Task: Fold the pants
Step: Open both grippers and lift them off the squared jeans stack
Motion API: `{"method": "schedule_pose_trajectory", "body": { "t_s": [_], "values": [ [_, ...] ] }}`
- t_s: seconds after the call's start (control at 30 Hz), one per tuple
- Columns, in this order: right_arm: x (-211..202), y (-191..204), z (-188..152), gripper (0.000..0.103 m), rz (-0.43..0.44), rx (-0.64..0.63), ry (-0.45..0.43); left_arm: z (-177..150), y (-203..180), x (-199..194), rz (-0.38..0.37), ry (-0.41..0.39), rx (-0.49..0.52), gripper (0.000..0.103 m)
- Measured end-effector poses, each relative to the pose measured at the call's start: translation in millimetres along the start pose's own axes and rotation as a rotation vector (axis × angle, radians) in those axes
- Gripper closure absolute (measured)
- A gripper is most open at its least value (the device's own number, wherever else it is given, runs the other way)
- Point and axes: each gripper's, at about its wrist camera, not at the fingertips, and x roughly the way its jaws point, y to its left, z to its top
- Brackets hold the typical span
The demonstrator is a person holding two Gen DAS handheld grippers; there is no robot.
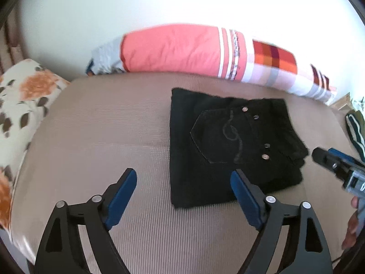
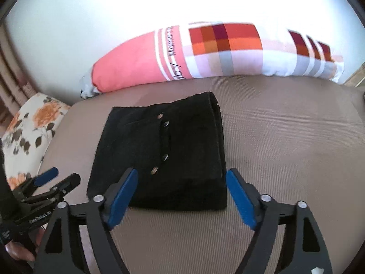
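Observation:
Black pants (image 1: 228, 146) lie folded into a compact rectangle on the beige mattress (image 1: 102, 137), back pocket and metal rivets facing up. They also show in the right wrist view (image 2: 173, 153). My left gripper (image 1: 183, 180) is open and empty, hovering just in front of the pants' near left corner. My right gripper (image 2: 181, 180) is open and empty, hovering over the pants' near edge. The right gripper also shows at the right edge of the left wrist view (image 1: 330, 162). The left gripper also shows at the left of the right wrist view (image 2: 57, 180).
A long pink and plaid pillow (image 1: 194, 50) lies along the white wall behind the pants. A floral cushion (image 1: 22, 105) sits at the left edge of the mattress. A dark green garment (image 1: 355, 132) lies at the far right.

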Motion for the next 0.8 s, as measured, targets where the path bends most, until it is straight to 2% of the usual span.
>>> {"method": "schedule_pose_trajectory", "body": {
  "t_s": [0.1, 0.3, 0.37, 0.5, 0.8],
  "values": [
    [-21, 16, -18, 0.020, -0.033, -0.048, -0.035, -13, -4, -25, 0.028, -0.030, 0.009, 0.015],
    [-49, 43, -43, 0.020, -0.067, -0.136, -0.090, -36, -6, -61, 0.023, -0.056, -0.002, 0.015],
    [-56, 48, -49, 0.019, -0.054, -0.135, -0.097, -41, -5, -69, 0.020, -0.060, -0.018, 0.015],
    [-65, 55, -60, 0.017, -0.048, -0.133, -0.098, -49, -5, -81, 0.066, -0.080, 0.003, 0.015],
    [-73, 66, -79, 0.017, -0.060, -0.155, -0.100, -59, 3, -91, 0.063, -0.071, -0.036, 0.015]
  ]
}}
